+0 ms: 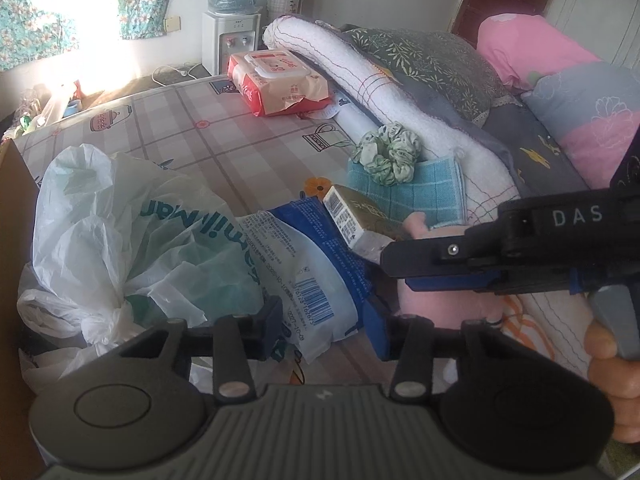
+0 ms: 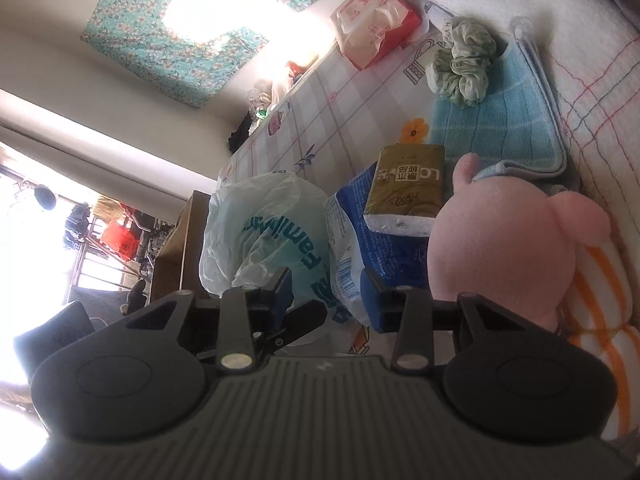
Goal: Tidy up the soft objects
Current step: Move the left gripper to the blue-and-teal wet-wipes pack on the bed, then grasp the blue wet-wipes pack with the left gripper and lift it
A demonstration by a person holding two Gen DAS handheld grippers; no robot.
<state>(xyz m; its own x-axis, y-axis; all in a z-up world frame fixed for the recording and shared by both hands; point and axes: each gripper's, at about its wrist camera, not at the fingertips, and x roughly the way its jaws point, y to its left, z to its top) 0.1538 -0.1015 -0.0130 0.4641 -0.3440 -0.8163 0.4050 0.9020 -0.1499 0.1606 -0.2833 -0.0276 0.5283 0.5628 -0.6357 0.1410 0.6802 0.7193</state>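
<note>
A blue-and-white plastic tissue pack (image 1: 312, 280) lies on the checked bed sheet (image 1: 200, 128). My left gripper (image 1: 326, 324) has its pads on either side of the pack's barcode end, shut on it. A gold tissue pack (image 1: 360, 216) rests on top of the blue pack. My right gripper (image 1: 394, 272) comes in from the right, rolled on its side, beside a pink plush toy (image 1: 424, 308). In the right wrist view the right gripper (image 2: 330, 296) frames the blue pack (image 2: 348, 264); a gap shows beside one pad. The plush (image 2: 492, 248) lies just right of it.
A white plastic bag (image 1: 120, 220) sits left of the pack, next to a cardboard box (image 1: 12, 240). A green scrunchie (image 1: 388, 152) lies on a blue cloth (image 1: 416, 196). A red wipes pack (image 1: 280, 80), a rolled white blanket (image 1: 400, 92) and pillows (image 1: 560, 80) lie behind.
</note>
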